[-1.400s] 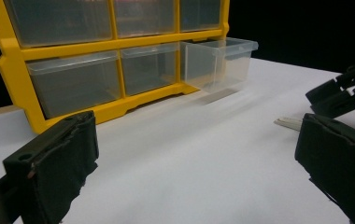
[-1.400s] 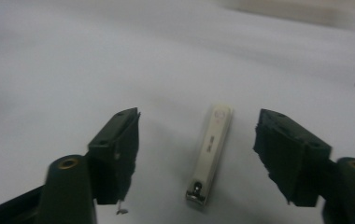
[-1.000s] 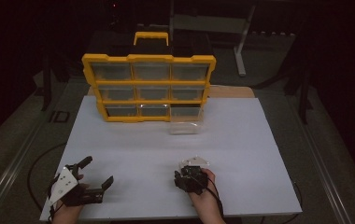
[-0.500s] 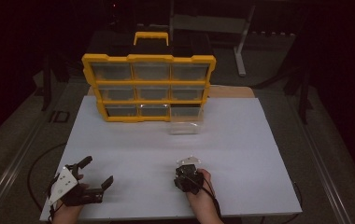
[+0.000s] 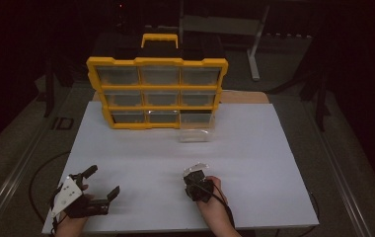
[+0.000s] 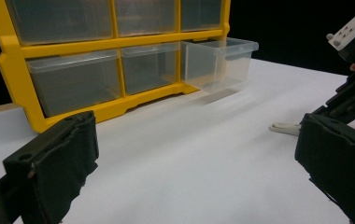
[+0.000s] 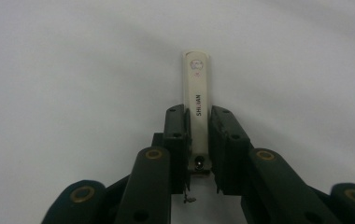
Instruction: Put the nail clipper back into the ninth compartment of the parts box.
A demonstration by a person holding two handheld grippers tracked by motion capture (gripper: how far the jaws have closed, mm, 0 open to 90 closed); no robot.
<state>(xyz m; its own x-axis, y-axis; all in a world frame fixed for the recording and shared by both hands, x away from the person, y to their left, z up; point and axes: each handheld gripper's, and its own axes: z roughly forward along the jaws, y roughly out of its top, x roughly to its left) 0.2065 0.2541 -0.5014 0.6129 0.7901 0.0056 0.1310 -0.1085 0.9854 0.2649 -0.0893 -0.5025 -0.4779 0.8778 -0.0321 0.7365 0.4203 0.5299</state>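
1. Nail clipper (image 7: 196,84) work takes place on the white table (image 5: 274,148), which spans most of the high view. The sheet between the lower centre and the cabinet lies bare.
2. At upper centre of the high view stands a yellow drawer cabinet (image 5: 157,61), three rows of three clear drawers. It is well apart from both hands.
3. One clear drawer (image 5: 196,131), at the bottom right of the cabinet, is pulled out and juts onto the table. In the left gripper view it looks empty, so it seems the likely place for the clipper.
4. The left gripper (image 5: 102,180), at lower left of the high view, has its jaws spread wide with nothing between them. It is idle and off to the side.
5. The right gripper (image 7: 197,112), at lower centre of the high view, has just been closing its jaws. They now clamp the clipper's rear half from both sides.
6. The clipper, slim and white, lies flat on the table, its front end sticking out beyond the pads.
7. Judged from this, the grasp is made. The lift, the carry and the drop into the drawer are left, and nothing stands in the way.
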